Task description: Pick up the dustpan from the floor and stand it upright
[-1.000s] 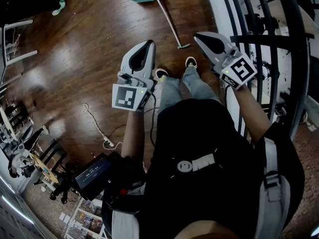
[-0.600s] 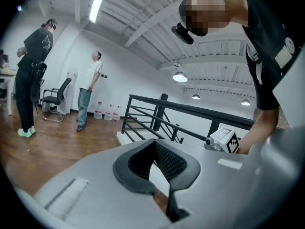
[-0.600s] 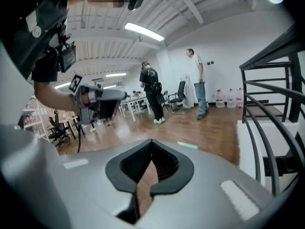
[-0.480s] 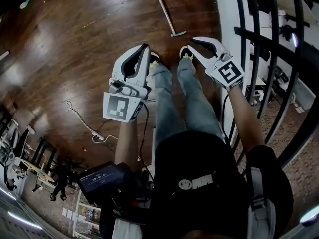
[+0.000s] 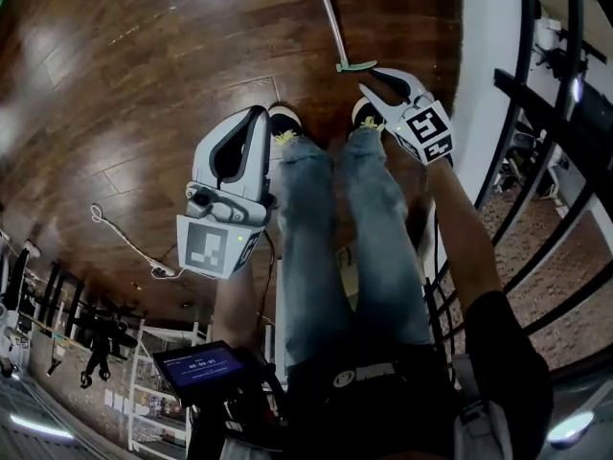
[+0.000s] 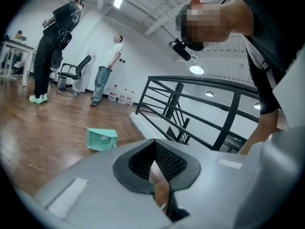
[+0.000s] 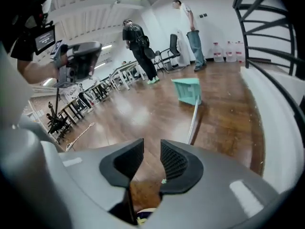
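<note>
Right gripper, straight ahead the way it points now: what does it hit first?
Likely the wooden floor. On the right gripper, the fingers are opening with nothing between them. The dustpan's handle lies slightly right.

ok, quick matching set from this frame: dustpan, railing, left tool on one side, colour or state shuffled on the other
Things:
1. dustpan
2. railing
3. left tool

Colour or state:
A. black bars
B. jaws together, nothing held
C. teal, lying down, not upright

Pairs: 1-C, 2-A, 3-B
</note>
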`<action>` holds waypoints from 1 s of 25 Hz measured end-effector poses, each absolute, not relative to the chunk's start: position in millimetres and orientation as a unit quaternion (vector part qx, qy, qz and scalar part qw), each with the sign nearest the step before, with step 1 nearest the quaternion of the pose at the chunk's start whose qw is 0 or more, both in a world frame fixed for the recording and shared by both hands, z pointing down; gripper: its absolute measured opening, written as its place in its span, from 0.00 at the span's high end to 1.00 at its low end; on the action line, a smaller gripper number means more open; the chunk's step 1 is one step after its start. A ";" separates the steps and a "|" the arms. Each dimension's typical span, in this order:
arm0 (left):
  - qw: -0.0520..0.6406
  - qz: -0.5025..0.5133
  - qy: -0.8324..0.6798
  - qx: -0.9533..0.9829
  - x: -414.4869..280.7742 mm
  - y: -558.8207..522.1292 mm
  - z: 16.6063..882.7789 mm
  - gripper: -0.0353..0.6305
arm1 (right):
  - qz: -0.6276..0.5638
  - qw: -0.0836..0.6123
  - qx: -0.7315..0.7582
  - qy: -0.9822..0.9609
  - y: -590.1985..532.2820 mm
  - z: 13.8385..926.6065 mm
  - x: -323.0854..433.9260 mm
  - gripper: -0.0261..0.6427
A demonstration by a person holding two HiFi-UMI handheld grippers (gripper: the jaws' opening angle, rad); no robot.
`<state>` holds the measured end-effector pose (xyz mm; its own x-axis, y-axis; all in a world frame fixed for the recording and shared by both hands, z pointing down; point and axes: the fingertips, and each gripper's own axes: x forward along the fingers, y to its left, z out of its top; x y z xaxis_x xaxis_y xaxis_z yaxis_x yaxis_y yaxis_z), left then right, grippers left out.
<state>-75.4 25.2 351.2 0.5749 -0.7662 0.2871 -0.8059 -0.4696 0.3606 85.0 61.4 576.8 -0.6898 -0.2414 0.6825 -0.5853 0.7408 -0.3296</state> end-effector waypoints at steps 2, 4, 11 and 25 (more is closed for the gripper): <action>0.239 0.041 -0.462 0.853 -86.1 35.4 340.3 0.92 | 0.287 0.329 0.245 -0.865 64.9 579.7 81.6 0.79; 0.242 0.044 -0.465 0.850 -92.8 47.8 346.2 0.92 | 0.297 0.339 0.249 -0.857 66.9 597.8 79.3 0.78; 0.235 0.052 -0.471 0.849 -86.2 64.7 409.9 0.92 | 0.293 0.399 0.236 -0.836 73.2 713.4 109.0 0.74; 0.253 0.032 -0.459 0.851 -70.1 43.2 385.3 0.92 | -0.007 0.631 0.026 -0.775 121.5 730.2 143.5 0.85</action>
<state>-70.1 43.2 385.3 0.5761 -0.7650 0.2879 -0.7979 -0.4498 0.4013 143.5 121.5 730.2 -0.2020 -0.0488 0.9782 -0.0317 0.9986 0.0432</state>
